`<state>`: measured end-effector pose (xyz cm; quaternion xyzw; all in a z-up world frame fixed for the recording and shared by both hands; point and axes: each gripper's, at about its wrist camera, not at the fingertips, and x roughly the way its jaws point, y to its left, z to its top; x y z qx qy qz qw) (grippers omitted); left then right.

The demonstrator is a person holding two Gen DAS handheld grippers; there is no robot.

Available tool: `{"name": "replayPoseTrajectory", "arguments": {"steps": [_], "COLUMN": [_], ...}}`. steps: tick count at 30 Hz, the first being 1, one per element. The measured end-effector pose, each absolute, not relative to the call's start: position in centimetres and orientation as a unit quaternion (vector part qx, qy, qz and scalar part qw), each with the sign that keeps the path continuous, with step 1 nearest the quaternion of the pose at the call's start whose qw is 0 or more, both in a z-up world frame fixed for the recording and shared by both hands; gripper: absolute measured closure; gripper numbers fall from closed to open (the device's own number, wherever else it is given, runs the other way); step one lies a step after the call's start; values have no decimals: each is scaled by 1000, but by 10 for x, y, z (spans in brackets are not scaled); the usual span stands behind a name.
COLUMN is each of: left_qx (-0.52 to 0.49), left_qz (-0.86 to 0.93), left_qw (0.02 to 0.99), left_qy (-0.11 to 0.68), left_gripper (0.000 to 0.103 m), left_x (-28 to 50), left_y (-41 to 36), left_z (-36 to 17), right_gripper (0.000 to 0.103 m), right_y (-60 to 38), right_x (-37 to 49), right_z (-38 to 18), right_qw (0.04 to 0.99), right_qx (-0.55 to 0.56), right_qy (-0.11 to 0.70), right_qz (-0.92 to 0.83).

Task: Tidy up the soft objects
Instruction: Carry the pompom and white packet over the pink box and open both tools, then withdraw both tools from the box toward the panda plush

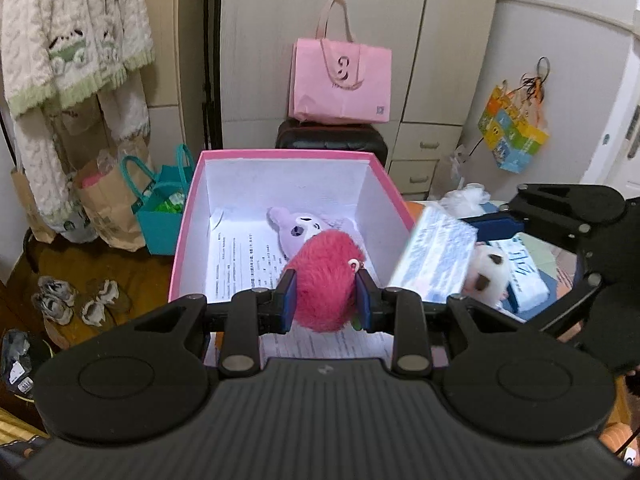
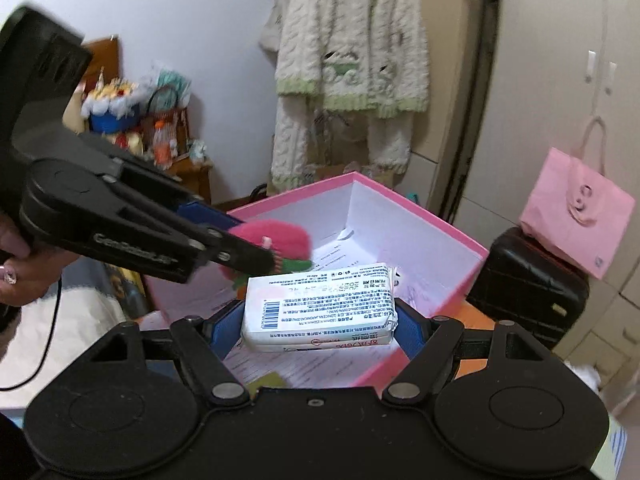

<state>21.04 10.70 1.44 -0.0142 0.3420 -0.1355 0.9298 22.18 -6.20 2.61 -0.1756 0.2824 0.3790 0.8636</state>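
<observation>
I have the fuzzy red plush [image 1: 326,280] pinched between the blue pads of my left tongs [image 1: 326,298], hanging over the open pink box [image 1: 188,216]. A lilac plush [image 1: 298,230] lies inside on the printed sheet [image 1: 240,256] that lines the box floor. My right tongs [image 2: 320,326] are clamped on a white tissue pack [image 2: 320,306], held over the near corner of the same box, just beside the red plush. A panda plush [image 1: 486,276] lies outside the box to the right, on a blue-lettered pack [image 1: 524,272]. Behind the box stands a black suitcase [image 2: 528,284] with a pink bag [image 1: 340,80] on top.
</observation>
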Motion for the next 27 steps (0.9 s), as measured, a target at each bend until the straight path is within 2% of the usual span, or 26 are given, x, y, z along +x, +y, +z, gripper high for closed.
{"name": "replayPoseTrajectory", "arguments": {"steps": [6, 19, 25, 27], "left_qx": [-34, -1, 0, 6], "left_qz": [-128, -114, -111, -103], "left_qw": [910, 880, 880, 886], "left_qy": [392, 462, 462, 452], "left_gripper": [74, 74, 67, 58], "left_x": [253, 310, 307, 304], "left_y": [111, 96, 92, 93], "left_z": [-6, -34, -31, -26], "right_gripper": [22, 21, 18, 17], "right_y": [-35, -7, -7, -10], "right_x": [256, 296, 289, 287], "right_z": [5, -25, -24, -20], "right_qw": [826, 769, 777, 785], "right_qx": [-258, -317, -323, -318], "right_qy": [305, 383, 364, 358], "right_qz": [398, 402, 399, 392]}}
